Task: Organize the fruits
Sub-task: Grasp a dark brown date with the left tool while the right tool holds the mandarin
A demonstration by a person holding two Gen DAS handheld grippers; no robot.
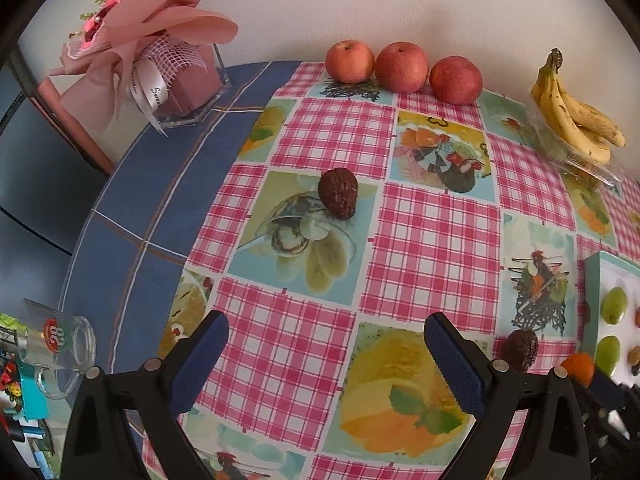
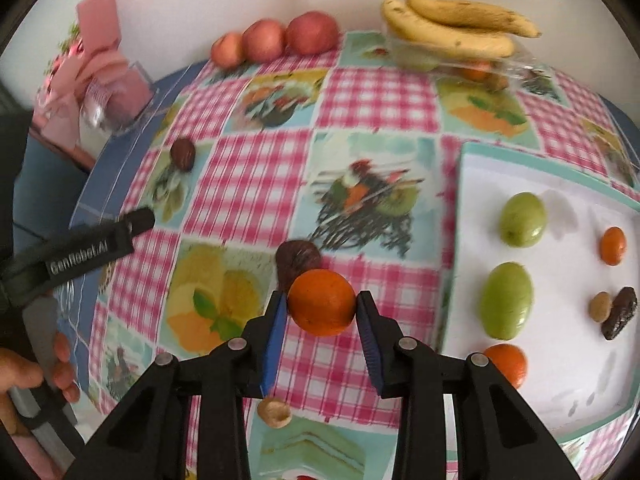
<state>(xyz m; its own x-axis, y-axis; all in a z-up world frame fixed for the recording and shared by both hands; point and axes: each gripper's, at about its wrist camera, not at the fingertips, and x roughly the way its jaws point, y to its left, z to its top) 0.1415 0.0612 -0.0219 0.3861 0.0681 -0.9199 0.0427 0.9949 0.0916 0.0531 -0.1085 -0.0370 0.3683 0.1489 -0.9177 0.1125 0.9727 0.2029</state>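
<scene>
- Gripping a small round orange citrus fruit, the right hand-held gripper has both blue pads pressed on the fruit's sides, above the table with the pink-checked, fruit-print cloth.
- The left hand-held gripper stands open with nothing between its blue pads; it hangs over the cloth.
- Legible writing: white lettering "GenRobot.AI" on the black body of the left hand-held gripper in the right wrist view; a red round badge reading "88" on a clear glass mug at the table's left edge; a white ribbon on the pink paper-wrapped bouquet starts "Swe", the rest unreadable.
- The white shallow tray with teal rim lies right of the held fruit and carries two green oval fruits, two smaller orange fruits, a tan nut and a dark brown piece.
- A dark wrinkled brown fruit lies on the cloth behind the held fruit, partly hidden by it; another lies further left.
- Three red apples and a bunch of yellow bananas stand along the wall.
- The right wrist view is motion-blurred; the tray's right edge is cut off.
</scene>
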